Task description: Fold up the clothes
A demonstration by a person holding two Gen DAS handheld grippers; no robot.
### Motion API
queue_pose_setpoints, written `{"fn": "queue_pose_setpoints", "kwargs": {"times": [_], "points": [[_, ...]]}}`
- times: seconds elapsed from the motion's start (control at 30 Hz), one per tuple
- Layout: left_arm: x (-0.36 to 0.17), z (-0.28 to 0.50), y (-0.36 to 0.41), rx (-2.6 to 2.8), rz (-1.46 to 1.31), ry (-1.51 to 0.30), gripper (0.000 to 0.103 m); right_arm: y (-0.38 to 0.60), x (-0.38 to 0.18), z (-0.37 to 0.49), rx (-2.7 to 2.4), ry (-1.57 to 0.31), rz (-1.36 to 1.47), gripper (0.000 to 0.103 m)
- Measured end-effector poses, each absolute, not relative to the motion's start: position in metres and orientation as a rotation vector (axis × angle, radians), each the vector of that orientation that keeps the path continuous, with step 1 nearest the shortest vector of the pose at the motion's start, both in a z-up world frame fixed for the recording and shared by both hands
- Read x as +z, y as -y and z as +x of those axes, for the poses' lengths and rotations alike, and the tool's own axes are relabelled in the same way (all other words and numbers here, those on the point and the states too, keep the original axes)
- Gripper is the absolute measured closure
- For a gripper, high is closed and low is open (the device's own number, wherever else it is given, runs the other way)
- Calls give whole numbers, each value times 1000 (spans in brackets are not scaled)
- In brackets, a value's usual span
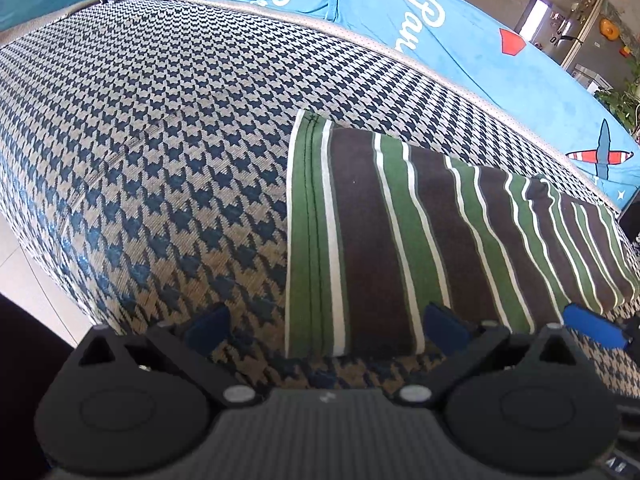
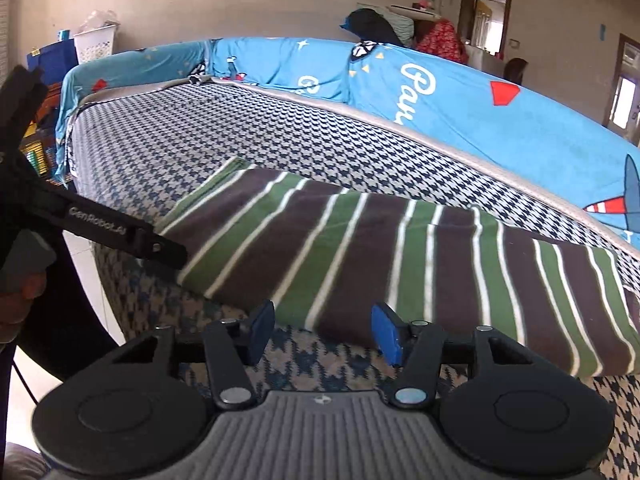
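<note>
Fingers of the left gripper (image 1: 326,330) stand spread wide, grasping nothing, with the near end of the striped garment (image 1: 420,232) lying between and just beyond them. The right gripper (image 2: 324,332) has its blue-padded fingers (image 2: 386,334) partly drawn in, apart and empty, just short of the garment's near long edge. The garment, folded into a long band of brown, green and white stripes, soft knit with a stitched hem, lies flat on the houndstooth-covered couch seat (image 1: 152,128), near its front edge. Its long axis runs across the right gripper's view, so each gripper fronts one part; the left looks nearer the hem.
</note>
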State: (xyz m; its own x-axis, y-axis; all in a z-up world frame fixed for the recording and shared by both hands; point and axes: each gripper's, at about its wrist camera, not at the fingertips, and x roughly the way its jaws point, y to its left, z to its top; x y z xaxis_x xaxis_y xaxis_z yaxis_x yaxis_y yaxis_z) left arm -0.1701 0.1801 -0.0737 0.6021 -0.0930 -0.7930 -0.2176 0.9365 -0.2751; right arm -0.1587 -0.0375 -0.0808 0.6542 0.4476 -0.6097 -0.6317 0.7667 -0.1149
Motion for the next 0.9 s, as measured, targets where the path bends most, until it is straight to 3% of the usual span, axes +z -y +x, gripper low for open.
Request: {"fn": "queue_pose_setpoints", "kwargs": {"times": [0.3, 0.9], "points": [[-65, -152, -185, -11, -398, -1022, 0, -12, -90, -171, 781, -554, -406, 52], [-71, -180, -211, -50, -537, -1004, 0, -76, -123, -180, 868, -494, -629, 52]]}}
